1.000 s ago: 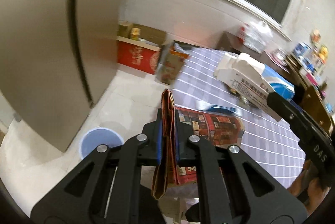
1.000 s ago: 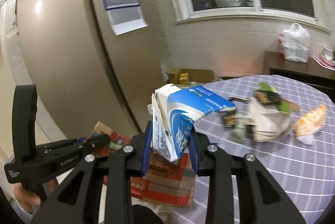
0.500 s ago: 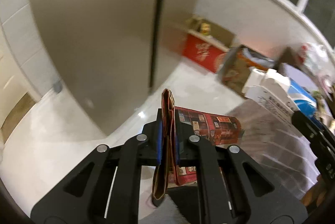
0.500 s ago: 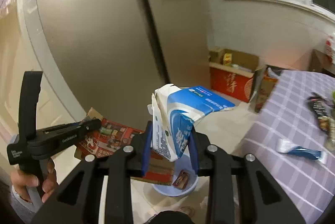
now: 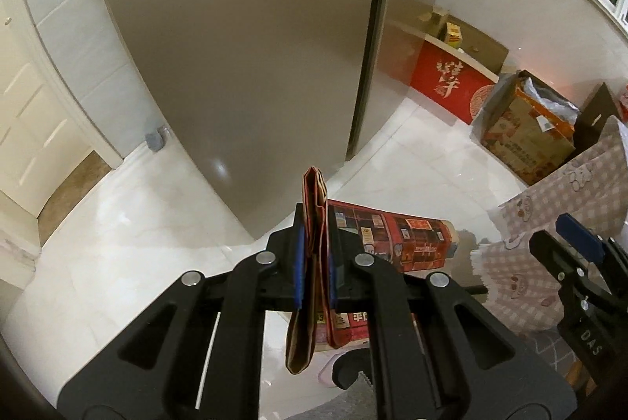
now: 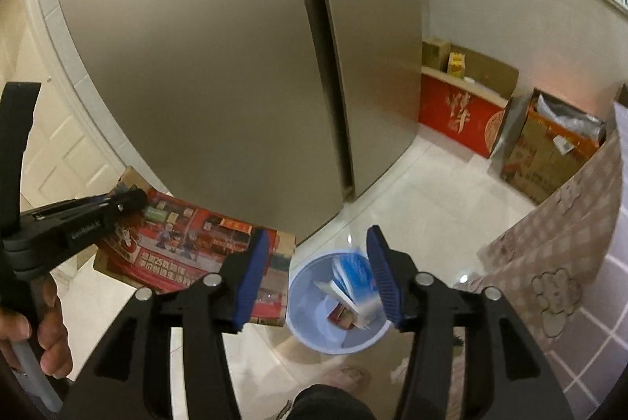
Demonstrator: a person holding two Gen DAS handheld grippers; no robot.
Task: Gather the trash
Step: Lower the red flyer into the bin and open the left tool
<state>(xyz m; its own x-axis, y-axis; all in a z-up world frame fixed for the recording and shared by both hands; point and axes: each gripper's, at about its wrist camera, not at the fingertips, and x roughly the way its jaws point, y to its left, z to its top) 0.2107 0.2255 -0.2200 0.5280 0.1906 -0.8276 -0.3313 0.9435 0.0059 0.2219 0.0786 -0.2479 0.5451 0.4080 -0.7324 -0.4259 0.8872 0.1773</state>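
My left gripper [image 5: 314, 255] is shut on a flattened red printed carton [image 5: 392, 243], held over the floor; it also shows in the right wrist view [image 6: 188, 243] with the left gripper [image 6: 125, 202] at the left. My right gripper [image 6: 318, 274] is open and empty, right above a light blue bin [image 6: 310, 318] on the floor. A blue and white milk carton [image 6: 351, 282], blurred, is in the bin with other trash. The right gripper shows at the right edge of the left wrist view [image 5: 569, 247].
A large grey fridge [image 6: 219, 47] stands just behind the bin. Red and brown boxes [image 6: 463, 110] and a printed bag [image 6: 549, 149] line the wall. The table's checked cloth [image 6: 569, 255] hangs at the right. A pale door [image 5: 31, 106] is at the left.
My right gripper opened and the blue and white milk carton dropped into the bin. Both grippers swung left and down, away from the table, toward the floor by the fridge.
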